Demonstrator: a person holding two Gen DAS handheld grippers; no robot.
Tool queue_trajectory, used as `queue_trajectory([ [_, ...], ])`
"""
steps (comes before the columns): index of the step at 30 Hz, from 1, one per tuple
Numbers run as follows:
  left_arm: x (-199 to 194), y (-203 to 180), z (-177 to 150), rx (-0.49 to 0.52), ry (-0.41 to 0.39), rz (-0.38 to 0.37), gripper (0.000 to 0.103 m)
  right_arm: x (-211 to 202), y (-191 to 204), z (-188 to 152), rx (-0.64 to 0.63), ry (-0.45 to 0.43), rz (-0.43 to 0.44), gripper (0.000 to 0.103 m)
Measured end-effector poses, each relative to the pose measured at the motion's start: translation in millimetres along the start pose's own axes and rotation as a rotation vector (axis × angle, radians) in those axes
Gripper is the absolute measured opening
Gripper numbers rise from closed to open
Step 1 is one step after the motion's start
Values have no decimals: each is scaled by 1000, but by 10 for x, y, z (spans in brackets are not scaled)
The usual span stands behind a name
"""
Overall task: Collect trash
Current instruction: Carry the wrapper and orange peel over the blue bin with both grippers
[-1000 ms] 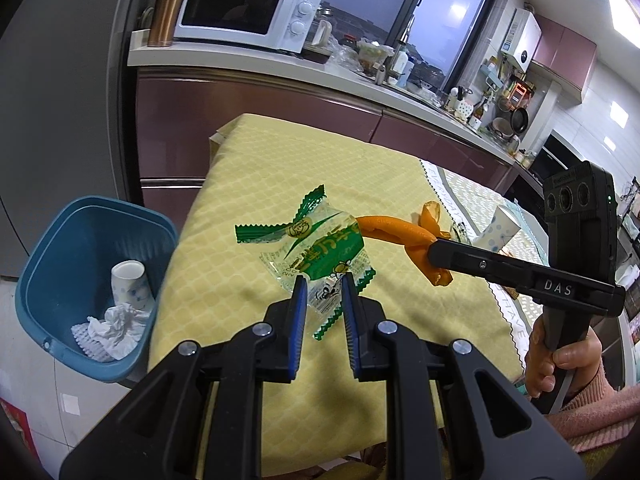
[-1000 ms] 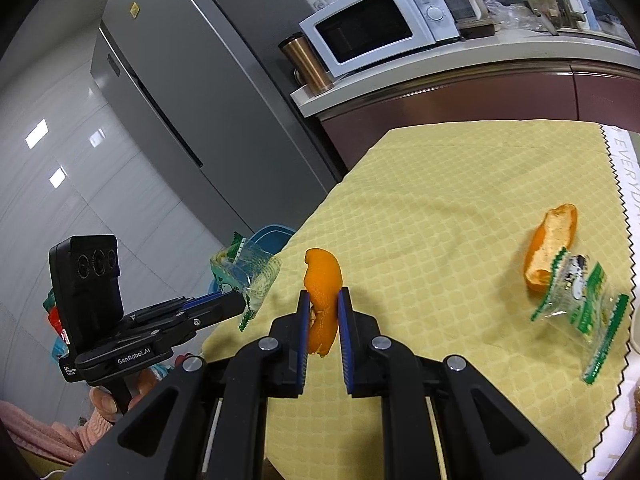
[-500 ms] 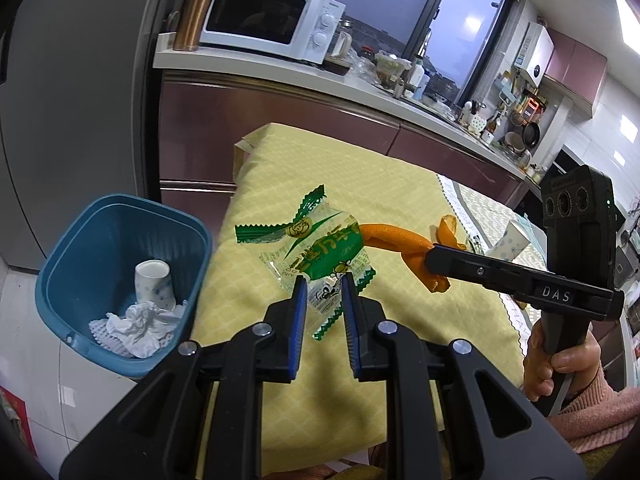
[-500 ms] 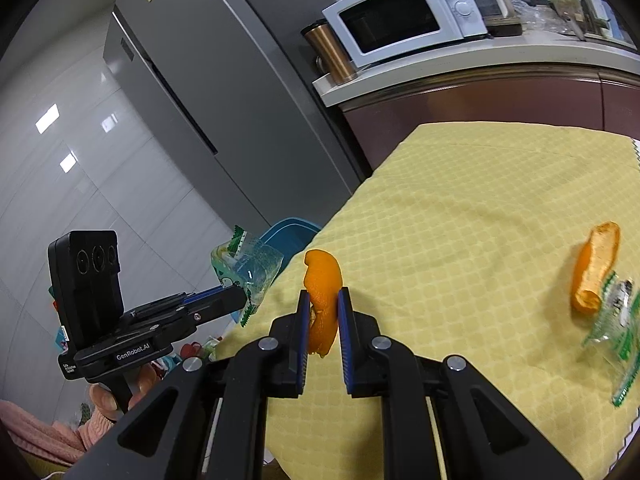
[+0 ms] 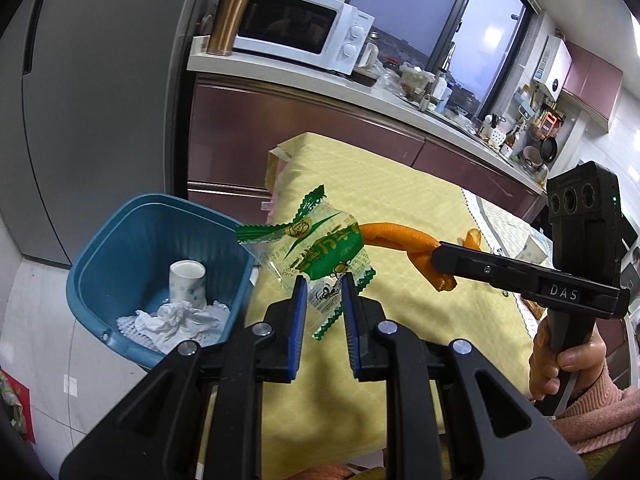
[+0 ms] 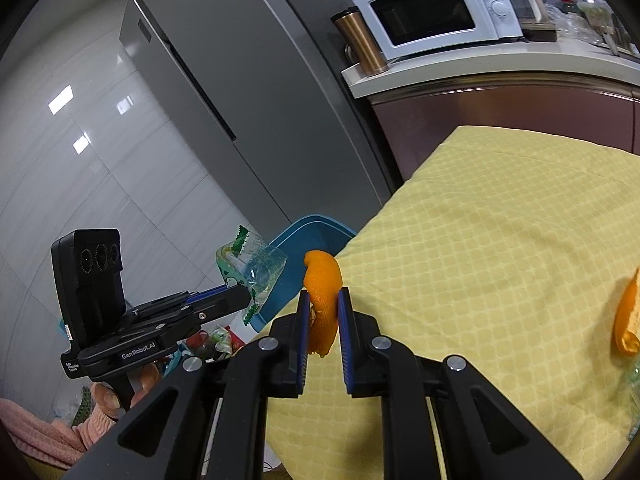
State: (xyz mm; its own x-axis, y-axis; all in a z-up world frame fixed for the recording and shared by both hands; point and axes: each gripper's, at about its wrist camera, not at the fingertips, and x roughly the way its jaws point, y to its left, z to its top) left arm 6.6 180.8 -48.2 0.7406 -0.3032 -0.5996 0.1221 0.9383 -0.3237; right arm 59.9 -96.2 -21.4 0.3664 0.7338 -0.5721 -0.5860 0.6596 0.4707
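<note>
2 orange peels (image 6: 322, 280) (image 6: 626, 320), 1 green wrapper (image 5: 320, 252), 1 blue bin (image 5: 120, 240), 1 paper cup (image 5: 187, 284).

White microwave (image 5: 300, 36) and copper tumbler (image 5: 229, 18) on counter (image 5: 392, 98); grey fridge (image 6: 224, 92) beside.

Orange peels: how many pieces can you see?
2. One orange peel is pinched in the right gripper; another peel lies on the yellow tablecloth. More may be hidden.

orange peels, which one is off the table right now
The orange peel pinched in the right hand-held gripper, held in the air near the blue bin. The other peel lies on the yellow tablecloth at the right edge.
</note>
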Motion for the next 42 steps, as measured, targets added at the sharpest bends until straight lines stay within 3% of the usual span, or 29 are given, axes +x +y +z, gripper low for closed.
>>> queue_trajectory([
  [19,-38,422,69,-40,-16,87,18,370,203,137,-62,53,53,12],
  [42,191,855,103,-109,20,168,18,837,393,268,-102,138,81,12],
])
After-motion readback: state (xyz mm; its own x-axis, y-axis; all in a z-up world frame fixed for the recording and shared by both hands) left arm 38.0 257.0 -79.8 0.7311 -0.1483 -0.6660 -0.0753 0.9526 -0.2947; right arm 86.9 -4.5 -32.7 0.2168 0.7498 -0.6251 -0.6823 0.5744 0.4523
